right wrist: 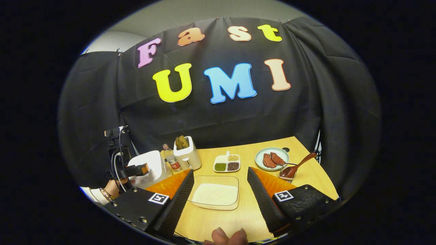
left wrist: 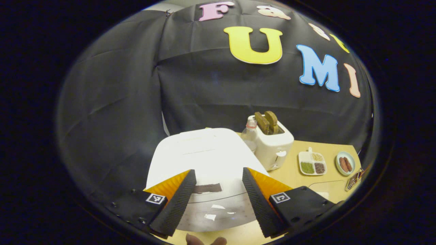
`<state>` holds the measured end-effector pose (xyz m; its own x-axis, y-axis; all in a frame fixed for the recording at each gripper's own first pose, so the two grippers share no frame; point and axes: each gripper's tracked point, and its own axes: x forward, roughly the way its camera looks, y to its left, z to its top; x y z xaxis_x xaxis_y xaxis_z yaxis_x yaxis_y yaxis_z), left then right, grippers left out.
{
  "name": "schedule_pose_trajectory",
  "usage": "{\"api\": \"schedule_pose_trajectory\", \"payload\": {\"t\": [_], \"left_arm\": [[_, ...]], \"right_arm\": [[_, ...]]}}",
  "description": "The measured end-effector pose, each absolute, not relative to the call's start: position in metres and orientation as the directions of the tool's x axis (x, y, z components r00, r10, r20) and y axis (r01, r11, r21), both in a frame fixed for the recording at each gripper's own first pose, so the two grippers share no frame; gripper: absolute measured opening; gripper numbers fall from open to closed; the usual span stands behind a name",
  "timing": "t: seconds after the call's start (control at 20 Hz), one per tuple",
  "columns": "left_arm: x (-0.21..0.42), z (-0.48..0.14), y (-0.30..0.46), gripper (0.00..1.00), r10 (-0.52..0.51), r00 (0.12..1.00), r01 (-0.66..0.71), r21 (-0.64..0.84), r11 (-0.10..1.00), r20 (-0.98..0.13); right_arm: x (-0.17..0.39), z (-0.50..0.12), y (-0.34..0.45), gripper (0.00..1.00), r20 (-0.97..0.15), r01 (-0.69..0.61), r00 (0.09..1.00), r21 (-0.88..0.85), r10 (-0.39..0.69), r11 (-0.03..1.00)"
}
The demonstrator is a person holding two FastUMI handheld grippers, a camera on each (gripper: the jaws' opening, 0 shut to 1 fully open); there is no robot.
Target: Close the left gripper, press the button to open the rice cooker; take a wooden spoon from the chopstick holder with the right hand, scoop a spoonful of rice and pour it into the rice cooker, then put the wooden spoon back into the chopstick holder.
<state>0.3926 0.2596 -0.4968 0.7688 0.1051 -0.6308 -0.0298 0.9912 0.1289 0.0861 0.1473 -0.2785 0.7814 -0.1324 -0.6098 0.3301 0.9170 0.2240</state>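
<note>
With its lid down at the tabletop's left edge, the rice cooker sat just beneath the left gripper, whose jaws stood apart and, I judged, needed closing before pressing the button.

The rice cooker sits right under the left gripper, lid down, and the fingers stand apart with bare lid between them. Just beside the cooker stand a bottle and a toaster — they block that side. In the right gripper view, the rice tray lies on the worktop between the fingers of the right gripper. The wooden spoon leans out of its holder near a plate — bare worktop lies around the tray.
</note>
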Motion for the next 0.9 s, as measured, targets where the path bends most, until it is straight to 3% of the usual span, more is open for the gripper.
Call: {"api": "schedule_pose_trajectory", "payload": {"t": [0.35,0.9], "left_arm": [[0.369,-0.404,0.183,0.96,-0.041,0.847,0.051,0.005,0.999,-0.531],[0.302,-0.255,0.038,0.94,-0.326,0.911,0.315,-0.084,0.945,-0.251]], "right_arm": [[0.080,-0.281,0.119,0.96,-0.615,0.349,0.776,0.230,-0.143,0.908],[0.081,-0.269,0.076,0.96,-0.563,0.316,0.816,0.246,-0.131,0.916]]}}
